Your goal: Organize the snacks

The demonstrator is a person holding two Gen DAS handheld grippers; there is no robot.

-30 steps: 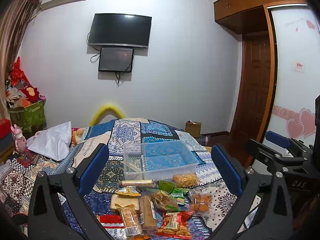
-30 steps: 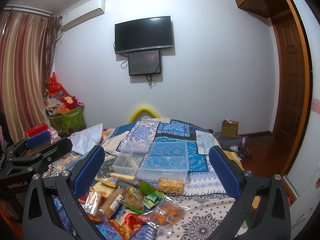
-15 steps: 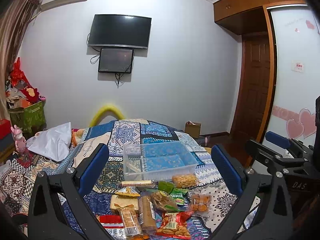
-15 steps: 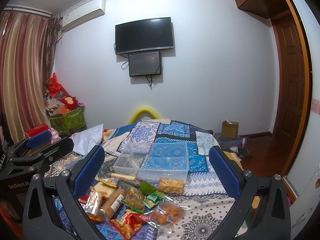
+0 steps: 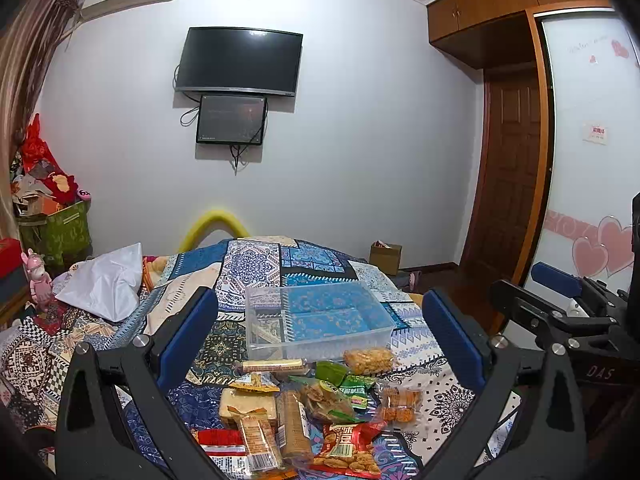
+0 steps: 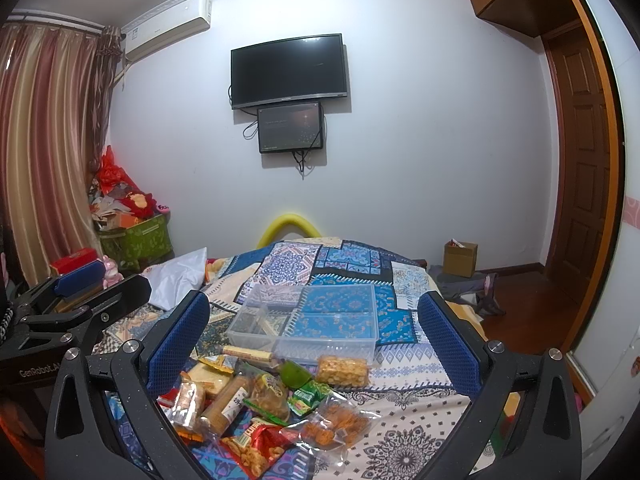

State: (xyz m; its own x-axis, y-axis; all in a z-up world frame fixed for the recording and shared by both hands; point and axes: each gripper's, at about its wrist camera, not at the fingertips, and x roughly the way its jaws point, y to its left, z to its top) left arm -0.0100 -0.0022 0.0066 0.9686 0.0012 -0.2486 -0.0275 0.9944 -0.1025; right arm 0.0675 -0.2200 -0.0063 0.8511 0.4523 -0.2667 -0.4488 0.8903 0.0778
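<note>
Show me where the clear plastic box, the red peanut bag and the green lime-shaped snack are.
clear plastic box (image 6: 320,346): right wrist view, on its near front wall.
red peanut bag (image 5: 348,450): left wrist view, middle of the printed front.
green lime-shaped snack (image 6: 295,373): right wrist view, centre of its green wrapper.

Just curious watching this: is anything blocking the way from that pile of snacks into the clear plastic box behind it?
Nothing visible does. The clear box sits open-topped just behind the snack pile on the bedspread, with no lid on it.
</note>
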